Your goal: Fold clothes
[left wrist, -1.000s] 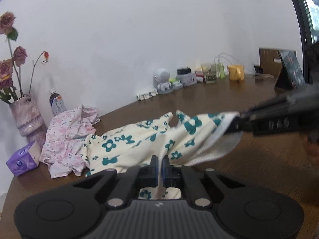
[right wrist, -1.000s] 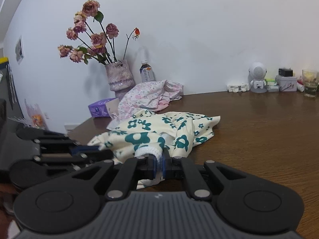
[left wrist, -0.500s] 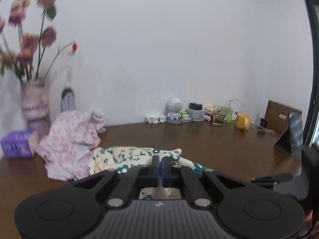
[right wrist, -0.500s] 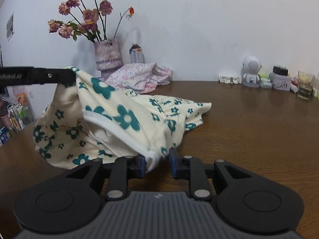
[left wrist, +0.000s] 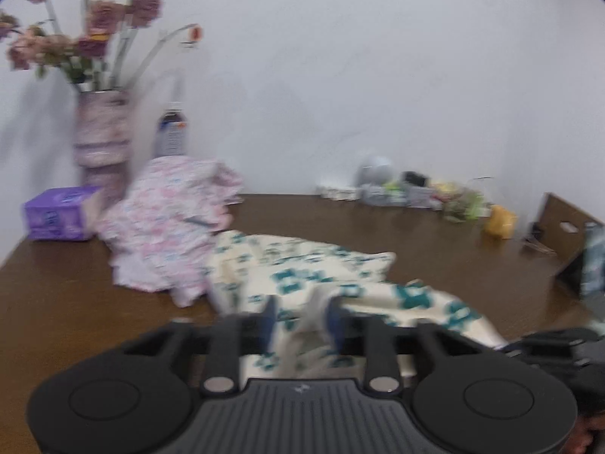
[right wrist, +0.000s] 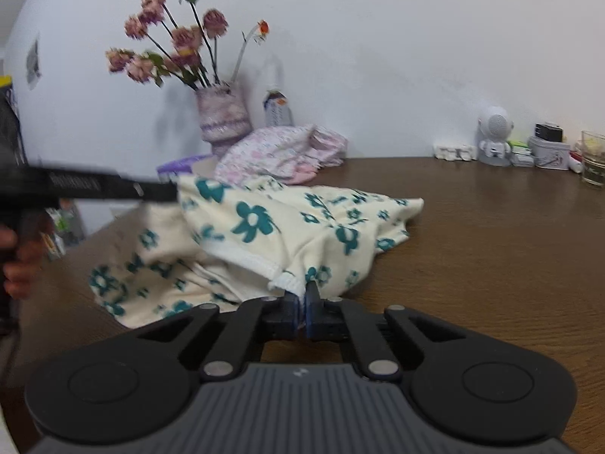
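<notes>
Left gripper (left wrist: 300,319) jaws now parted; right gripper (right wrist: 301,302) reclamped the floral garment (right wrist: 264,227).

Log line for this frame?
left gripper: jaws open, fabric between | right gripper: jaws shut on hem of cream teal-flowered cloth garment | garment partly on brown wooden table

Desk (right wrist: 491,234): brown wood with visible grain and a low sheen. Floral garment (right wrist: 287,227): soft matt cream cloth printed with teal flowers, its white hem ribbed and stitched. Pink garment (right wrist: 280,153): thin, crumpled printed cloth, far left. Right gripper (right wrist: 301,304): matt black plastic body with a ribbed grey panel, bright metal pivot pins and blue pads on the jaws. Left gripper (left wrist: 300,325): the same finish. Vase (right wrist: 223,117): rough, mottled mauve surface. Tin (right wrist: 548,153): smooth grey metal. Glass (right wrist: 593,162): clear and glossy.
</notes>
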The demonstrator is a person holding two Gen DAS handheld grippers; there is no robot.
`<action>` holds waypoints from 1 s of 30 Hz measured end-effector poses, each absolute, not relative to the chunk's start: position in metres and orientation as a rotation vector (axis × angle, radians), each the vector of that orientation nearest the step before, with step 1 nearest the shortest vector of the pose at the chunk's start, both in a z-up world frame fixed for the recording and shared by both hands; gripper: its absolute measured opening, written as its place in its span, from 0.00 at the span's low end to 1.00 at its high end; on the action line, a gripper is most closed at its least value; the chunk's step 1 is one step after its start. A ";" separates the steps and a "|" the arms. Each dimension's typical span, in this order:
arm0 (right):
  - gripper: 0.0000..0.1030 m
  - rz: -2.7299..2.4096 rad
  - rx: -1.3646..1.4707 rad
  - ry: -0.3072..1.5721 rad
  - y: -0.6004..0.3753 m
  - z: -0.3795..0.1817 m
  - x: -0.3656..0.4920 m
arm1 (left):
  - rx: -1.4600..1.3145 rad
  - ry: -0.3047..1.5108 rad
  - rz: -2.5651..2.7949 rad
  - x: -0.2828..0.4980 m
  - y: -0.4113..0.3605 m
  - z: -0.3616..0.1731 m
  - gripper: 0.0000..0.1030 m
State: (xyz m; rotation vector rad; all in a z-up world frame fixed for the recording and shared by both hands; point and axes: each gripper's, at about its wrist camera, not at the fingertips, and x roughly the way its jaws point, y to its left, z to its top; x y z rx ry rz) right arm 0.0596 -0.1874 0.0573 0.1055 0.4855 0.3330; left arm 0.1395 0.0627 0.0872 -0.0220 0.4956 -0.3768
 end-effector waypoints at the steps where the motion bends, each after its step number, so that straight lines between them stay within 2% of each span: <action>1: 0.02 0.345 0.130 0.477 -0.190 0.061 0.059 | -0.010 0.486 -0.360 0.135 0.065 0.087 0.55; 6: 0.02 0.406 0.228 0.427 -0.200 0.083 0.057 | 0.108 0.399 -0.450 0.096 0.062 0.093 0.56; 10: 0.02 0.439 0.243 0.400 -0.195 0.099 0.060 | 0.258 0.308 -0.527 0.067 0.031 0.095 0.66; 23: 0.02 0.452 0.163 0.340 -0.159 0.119 0.050 | 0.409 0.150 -0.294 0.065 -0.036 0.075 0.66; 30: 0.02 0.412 0.139 0.324 -0.146 0.116 0.052 | 0.274 0.119 -0.129 0.066 -0.022 0.079 0.57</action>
